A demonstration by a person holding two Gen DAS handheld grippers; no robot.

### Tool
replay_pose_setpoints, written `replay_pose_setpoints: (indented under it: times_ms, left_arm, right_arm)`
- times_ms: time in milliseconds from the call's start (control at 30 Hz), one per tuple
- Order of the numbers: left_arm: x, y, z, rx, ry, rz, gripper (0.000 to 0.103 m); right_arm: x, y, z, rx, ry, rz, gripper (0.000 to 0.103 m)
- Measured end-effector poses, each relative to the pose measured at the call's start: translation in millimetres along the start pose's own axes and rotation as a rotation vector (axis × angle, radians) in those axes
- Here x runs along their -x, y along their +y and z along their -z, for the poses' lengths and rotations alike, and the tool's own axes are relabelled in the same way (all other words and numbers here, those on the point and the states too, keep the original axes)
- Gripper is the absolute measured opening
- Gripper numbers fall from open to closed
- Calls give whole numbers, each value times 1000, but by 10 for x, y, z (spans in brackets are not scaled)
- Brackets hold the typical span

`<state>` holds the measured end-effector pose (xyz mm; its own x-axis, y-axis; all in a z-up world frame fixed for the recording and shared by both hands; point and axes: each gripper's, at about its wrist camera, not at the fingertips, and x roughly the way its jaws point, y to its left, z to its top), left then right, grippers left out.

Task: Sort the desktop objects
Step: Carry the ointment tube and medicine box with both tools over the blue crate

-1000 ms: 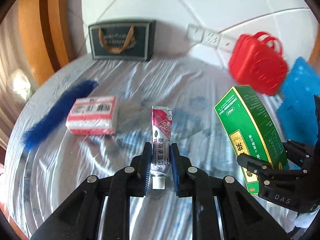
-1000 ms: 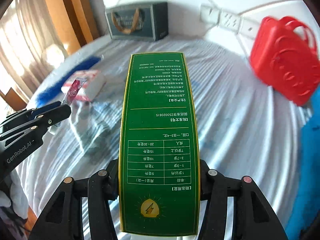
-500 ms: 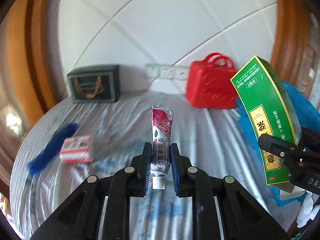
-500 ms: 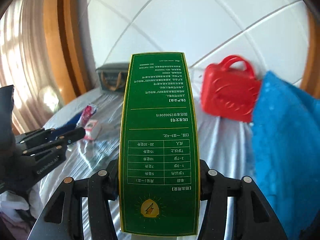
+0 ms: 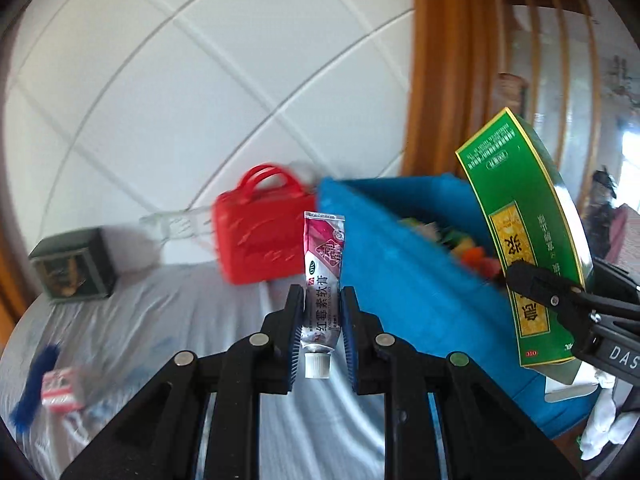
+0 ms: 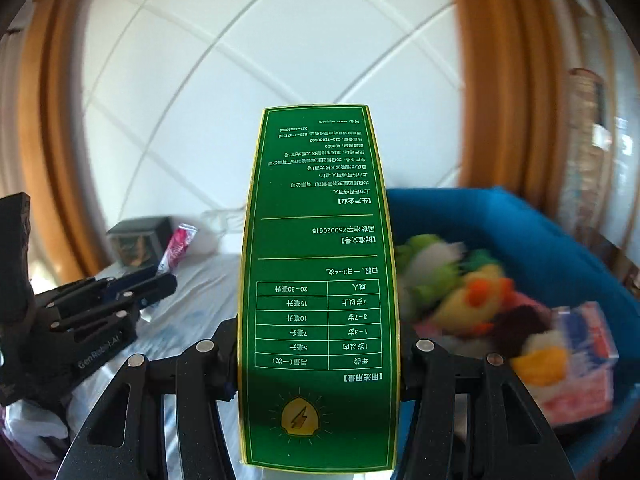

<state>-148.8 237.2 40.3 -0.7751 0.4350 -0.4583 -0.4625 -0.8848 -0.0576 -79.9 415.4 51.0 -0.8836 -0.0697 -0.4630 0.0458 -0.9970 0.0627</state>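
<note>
Left wrist: left claw point(image 5: 320, 334) clamped on an ointment tube point(image 5: 323, 280) (cap toward the camera), held above the tabletop point(image 5: 180, 312), blue bin point(image 5: 404, 280) just behind, right wrist: right claw point(image 6: 318, 354) gripping 1 green box point(image 6: 316, 288), toy-filled bin at right.

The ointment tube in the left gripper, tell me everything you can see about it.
The ointment tube is a slim, silvery tube with a magenta-pink upper part, dark printed characters down its face and a white screw cap at the bottom. It looks like soft metal or plastic, with its flat crimped end uppermost. It stands nearly upright, cap toward the camera, clamped at its lower half between the blue pads of the left gripper. Nothing else touches it; it is off the table, in front of the blue bin.
</note>
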Motion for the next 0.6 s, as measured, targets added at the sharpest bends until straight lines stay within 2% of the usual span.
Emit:
replay_pose_setpoints:
  times_ms: [233, 433, 600]
  left_arm:
    - [-327, -828, -431, -46, 0, 100, 18]
    - [-627, -1504, -683, -104, 34, 145, 18]
    - [-947, -1991, -815, -163, 90, 158, 18]
  right_arm:
    - [328, -921, -253, -45, -58, 93, 53]
    - [307, -1495, -333, -57, -43, 176, 53]
    - [107, -1859, -369, -83, 6, 203, 53]
